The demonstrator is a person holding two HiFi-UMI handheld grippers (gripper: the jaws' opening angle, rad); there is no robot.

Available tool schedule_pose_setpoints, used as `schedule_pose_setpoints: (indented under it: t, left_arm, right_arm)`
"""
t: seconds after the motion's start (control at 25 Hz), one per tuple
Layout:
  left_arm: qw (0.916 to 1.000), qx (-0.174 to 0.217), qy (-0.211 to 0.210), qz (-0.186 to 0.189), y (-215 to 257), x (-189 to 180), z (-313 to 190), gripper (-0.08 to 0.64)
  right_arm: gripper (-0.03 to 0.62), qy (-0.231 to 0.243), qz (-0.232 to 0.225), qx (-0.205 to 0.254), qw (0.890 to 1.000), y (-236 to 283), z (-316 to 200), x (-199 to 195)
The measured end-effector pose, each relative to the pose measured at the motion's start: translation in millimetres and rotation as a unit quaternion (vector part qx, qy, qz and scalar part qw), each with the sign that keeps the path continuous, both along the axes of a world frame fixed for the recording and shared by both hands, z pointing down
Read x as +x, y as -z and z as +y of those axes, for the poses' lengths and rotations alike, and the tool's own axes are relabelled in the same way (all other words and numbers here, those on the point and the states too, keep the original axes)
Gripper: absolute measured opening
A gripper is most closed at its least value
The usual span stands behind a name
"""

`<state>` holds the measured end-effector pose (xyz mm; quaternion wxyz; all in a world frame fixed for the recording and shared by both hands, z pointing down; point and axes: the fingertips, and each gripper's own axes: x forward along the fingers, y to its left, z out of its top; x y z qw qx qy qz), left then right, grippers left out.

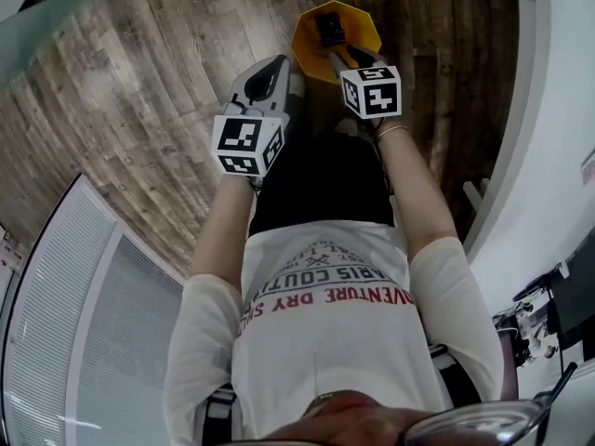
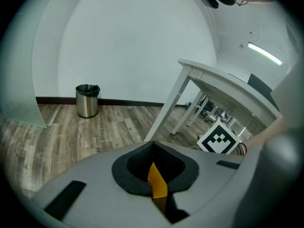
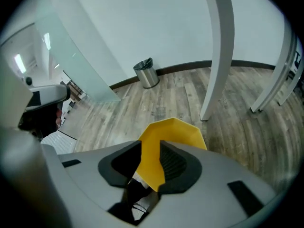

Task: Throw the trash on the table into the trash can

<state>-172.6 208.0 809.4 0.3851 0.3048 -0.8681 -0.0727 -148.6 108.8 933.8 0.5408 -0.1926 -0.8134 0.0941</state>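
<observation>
Presently, the following are recorded.

Item one: a yellow container, many-sided and open at the top, is held above the wood floor in front of the standing person. A dark object is seen inside it; what it is cannot be made out.

Item two: the left gripper is clamped on the container's near-left rim. In the left gripper view its jaws are drawn nearly together, with only a thin yellow edge pinched between them.

Item three: the right gripper is closed on the container's near-right rim. In the right gripper view a broad strip of the yellow wall is caught between the pads, and the far rim is seen beyond the jaw tips. Something black and white is glimpsed below the strip, too small to be identified.

Item four: a steel trash can with a dark liner is stood on the floor against the white wall, well apart from both grippers.

Item five: a white table on slanted legs is seen to the right in the left gripper view, with the right gripper's marker cube in front of it.
</observation>
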Motion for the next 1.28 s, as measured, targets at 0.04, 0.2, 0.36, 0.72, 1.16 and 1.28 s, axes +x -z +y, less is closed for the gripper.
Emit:
schedule_pose_setpoints:
  t: [0.04, 0.2, 0.36, 0.72, 1.16, 1.28]
  left_arm:
    - [1.0000, 0.001, -0.001, 0.000, 9, -1, 0, 0.023]
    - [0.9999, 0.008, -0.008, -0.003, 54, -6, -5, 0.023]
    - [0.9998, 0.013, -0.013, -0.009, 111, -7, -13, 0.023]
    - [0.9976, 0.041, -0.038, -0.039, 242, -16, -36, 0.023]
    - [0.9664, 0.082, -0.203, -0.134, 396, -13, -137, 0.023]
    - [0.9454, 0.098, -0.266, -0.160, 426, 6, -181, 0.023]
  right_arm:
    - [0.119, -0.002, -0.006, 0.007, 1.000, 12, 0, -1]
    - [0.031, 0.004, -0.037, 0.019, 0.999, 70, 4, -7]
    - [0.025, 0.005, -0.064, 0.018, 0.998, 145, 4, -10]
    - [0.026, -0.043, -0.167, 0.041, 0.984, 324, -21, -37]
    - [0.026, -0.214, -0.295, 0.070, 0.929, 514, -108, -5]
    - [0.026, -0.266, -0.316, 0.096, 0.906, 542, -143, 25]
